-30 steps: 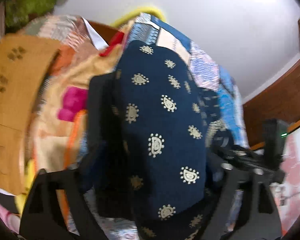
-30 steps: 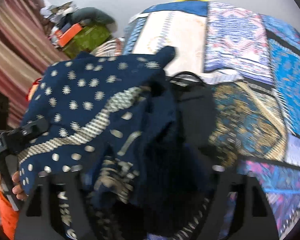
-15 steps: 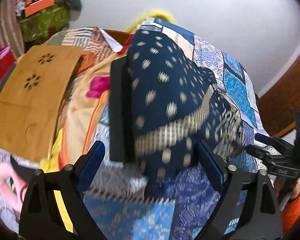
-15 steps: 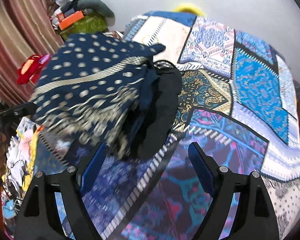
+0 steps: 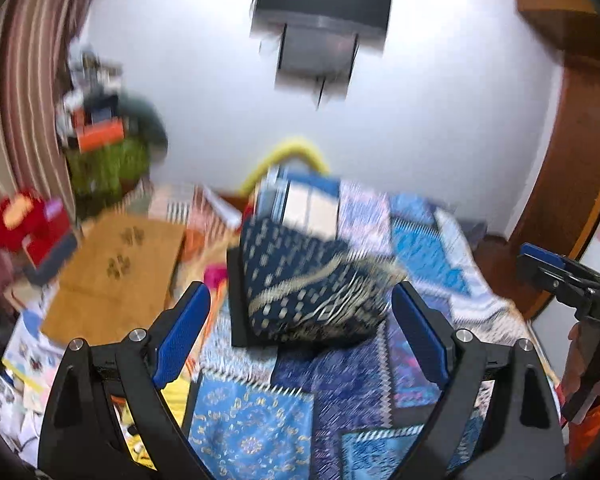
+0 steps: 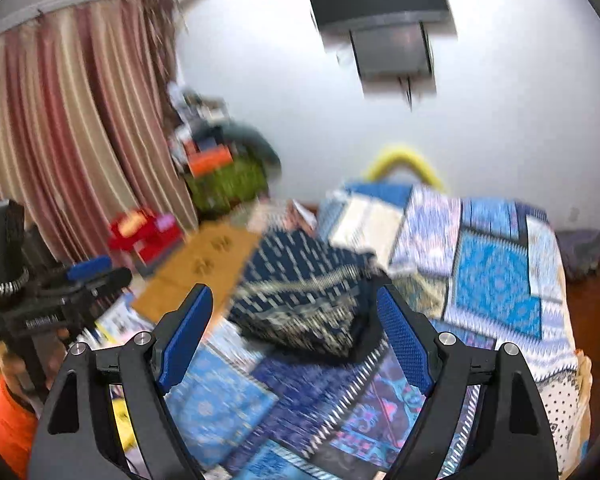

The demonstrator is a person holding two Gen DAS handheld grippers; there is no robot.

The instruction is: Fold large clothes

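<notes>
Folded garment on the bed, both tools clear.
I saw the navy garment (image 5: 308, 280) lying folded on the bed (image 5: 428, 248), beyond both hand-held grippers: left (image 5: 300, 336) and right (image 6: 296, 336) gaped wide, holding nothing.

I see a white far wall (image 6: 300, 128) with a mounted TV (image 6: 384, 4), striped curtains (image 6: 72, 128) on the left, and a bed (image 6: 496, 276) under a patchwork blue spread, clutter (image 6: 224, 168) in the corner.
</notes>
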